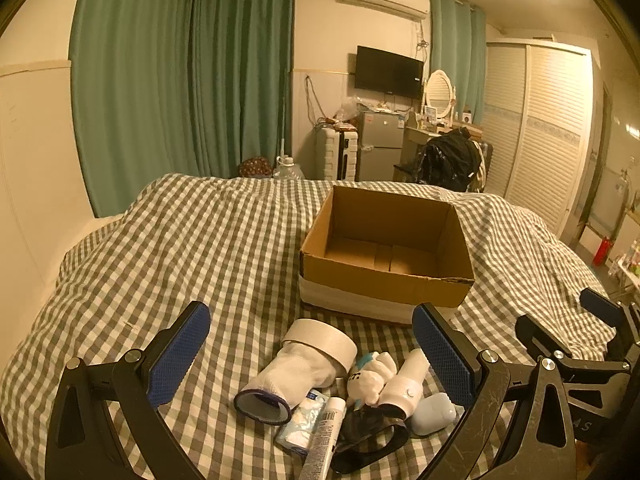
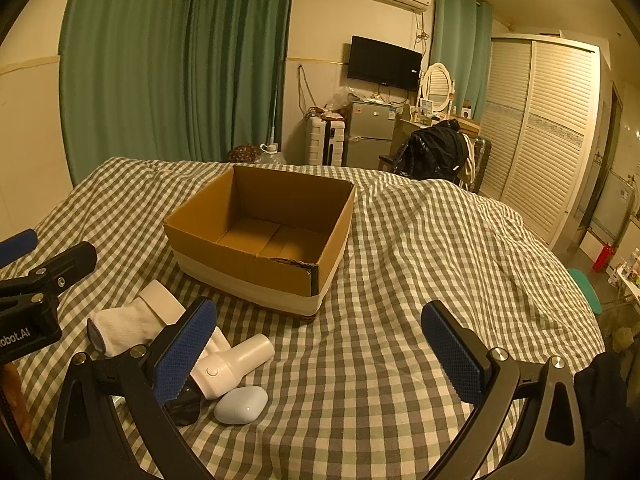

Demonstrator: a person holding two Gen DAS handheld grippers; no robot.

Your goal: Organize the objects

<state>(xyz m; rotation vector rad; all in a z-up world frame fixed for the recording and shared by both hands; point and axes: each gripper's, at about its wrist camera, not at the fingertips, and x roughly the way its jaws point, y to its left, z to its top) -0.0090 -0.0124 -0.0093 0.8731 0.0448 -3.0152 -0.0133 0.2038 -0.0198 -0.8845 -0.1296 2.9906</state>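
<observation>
Sorting has not begun, by the look of it: the cardboard box (image 1: 386,248) sits open and empty on the checked bedspread (image 1: 192,248), and every loose item lies in a heap just in front of its near wall. Both tools hover above the bed with nothing between their pads. The left gripper (image 1: 312,354) is spread wide over the pile, framing most of it; the right gripper (image 2: 320,352) is equally wide open, hanging over bare cloth to the right of the heap, its left pad overlapping the white things in its own view.

The pile itself is small and mixed. A roll of tape (image 1: 324,342) lies nearest the box, touching a white sock (image 1: 288,380) with a dark cuff. Beside them lie a white plush toy (image 1: 372,376), a white cylindrical gadget with a button (image 2: 236,364), a pale blue oval case (image 2: 241,404), a tissue pack (image 1: 302,420), a slim tube (image 1: 326,436) and a black strap (image 1: 372,432). Several overlap or lean on one another.

Judged from this, the next move is a first pick, which calls for choosing one item at the edge of the heap, lowering the pads either side of it, closing, then carrying it over the box's rim. The blue case looks smooth and rounded, so it may slip; the sock should squash and hold easily.
</observation>
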